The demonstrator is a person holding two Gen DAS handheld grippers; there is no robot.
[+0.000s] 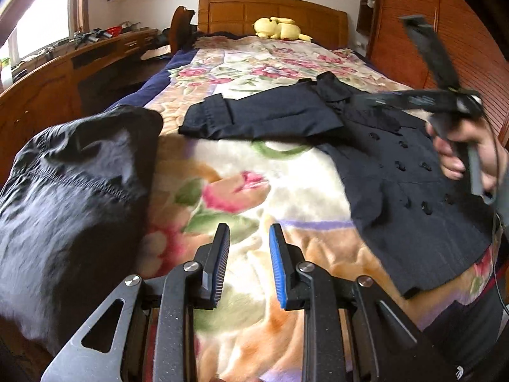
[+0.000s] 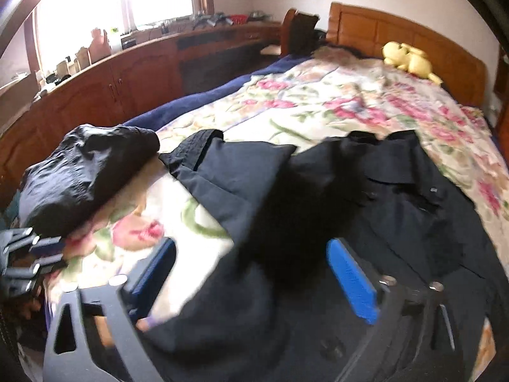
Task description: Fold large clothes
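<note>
A dark navy double-breasted coat (image 1: 397, 172) lies spread on the floral bedspread (image 1: 254, 165), one sleeve stretched out to the left (image 1: 254, 114). My left gripper (image 1: 249, 238) is open and empty, low over the bedspread, left of the coat's hem. My right gripper (image 2: 251, 273) is open wide, hovering above the coat (image 2: 397, 191) with nothing between its blue pads (image 2: 353, 283). In the left wrist view the right gripper's body and the hand holding it (image 1: 458, 146) are over the coat's right side, blurred.
A second crumpled black garment (image 1: 63, 197) sits at the bed's left edge, also in the right view (image 2: 82, 172). A yellow plush toy (image 1: 280, 28) lies by the wooden headboard (image 1: 270, 9). A wooden desk-cabinet run (image 2: 133, 76) lines the left wall.
</note>
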